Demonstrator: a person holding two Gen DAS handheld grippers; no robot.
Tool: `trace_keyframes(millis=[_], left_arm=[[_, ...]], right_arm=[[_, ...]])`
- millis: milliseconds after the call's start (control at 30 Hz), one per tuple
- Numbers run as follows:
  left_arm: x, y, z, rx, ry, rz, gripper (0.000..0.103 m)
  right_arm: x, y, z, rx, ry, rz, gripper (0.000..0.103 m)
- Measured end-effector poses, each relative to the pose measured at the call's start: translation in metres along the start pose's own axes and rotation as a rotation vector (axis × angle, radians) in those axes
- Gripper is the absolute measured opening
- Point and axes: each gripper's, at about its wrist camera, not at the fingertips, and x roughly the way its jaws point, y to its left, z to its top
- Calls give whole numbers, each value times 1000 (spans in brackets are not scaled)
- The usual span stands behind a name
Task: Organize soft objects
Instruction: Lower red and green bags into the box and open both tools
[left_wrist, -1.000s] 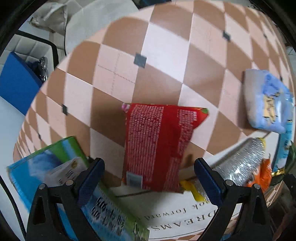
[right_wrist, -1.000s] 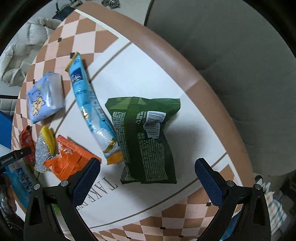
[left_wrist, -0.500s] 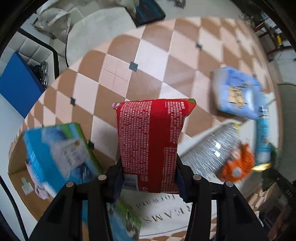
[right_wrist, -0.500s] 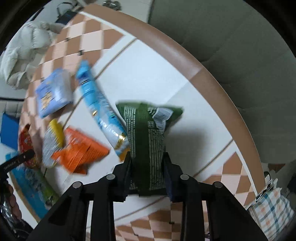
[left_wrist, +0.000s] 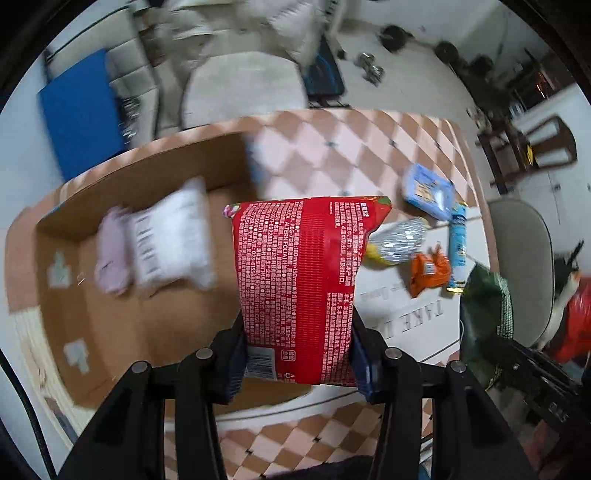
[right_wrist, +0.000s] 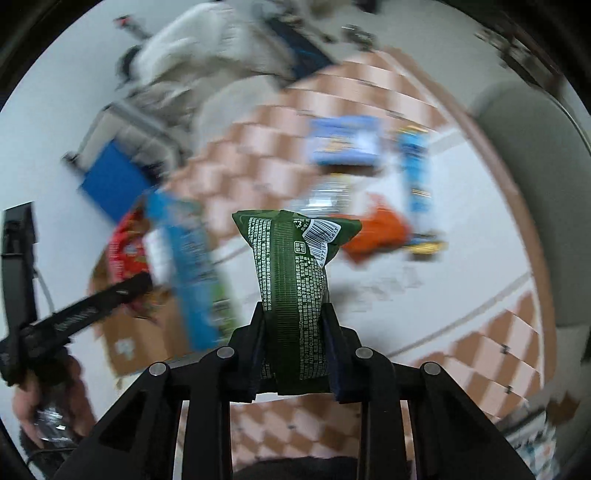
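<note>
My left gripper (left_wrist: 297, 354) is shut on a red snack packet (left_wrist: 299, 280) and holds it up over the near edge of an open cardboard box (left_wrist: 122, 332). A white and pink soft pack (left_wrist: 159, 240) lies in the box. My right gripper (right_wrist: 293, 354) is shut on a green snack packet (right_wrist: 291, 273), lifted above the table; the packet also shows in the left wrist view (left_wrist: 484, 314). The red packet (right_wrist: 125, 251) and the left gripper's body show at the left of the right wrist view.
On the checkered table (left_wrist: 332, 147) lie a light blue pack (left_wrist: 424, 190), a silver bag (left_wrist: 399, 242), an orange packet (left_wrist: 428, 269) and a long blue packet (left_wrist: 458, 243). A blue-green flap (right_wrist: 184, 266) stands by the box. Chairs (left_wrist: 524, 258) surround the table.
Both grippers have closed on their packets and lifted them off the table. The left one has swung left over the box; the right one has turned left too.
</note>
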Motion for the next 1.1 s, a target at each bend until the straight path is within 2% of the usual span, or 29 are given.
trace_keyframes(millis=[167,267,367,500,600,767,900,1100], left_arm=[[-22,86,-25,-108,-28,84,45],[-17,147,-38,-208,-4,129,44],[-4,188,-43,-259,42,148,45],[25,228,-49,-316,121,133,45],[43,243,-50,-326,163,143,45],[66,247,-49,-293,226,142,45],[82,242,-48,-266,262,158,45],[98,235,-48,-271,334,119,48]], right_arm=[[11,117,-20,-201,11,71,29],[44,184,-30,-297,43,81,29],[84,234,-41,-357,87,77,29],[137,275,-59,-398,157,56,29],[176,290,-70,-408,206,32,29],[212,300,-83,-419,238,-8,29],[229,301,-88,-414,265,-29,29],[246,304,-92,-421,272,-70,31]])
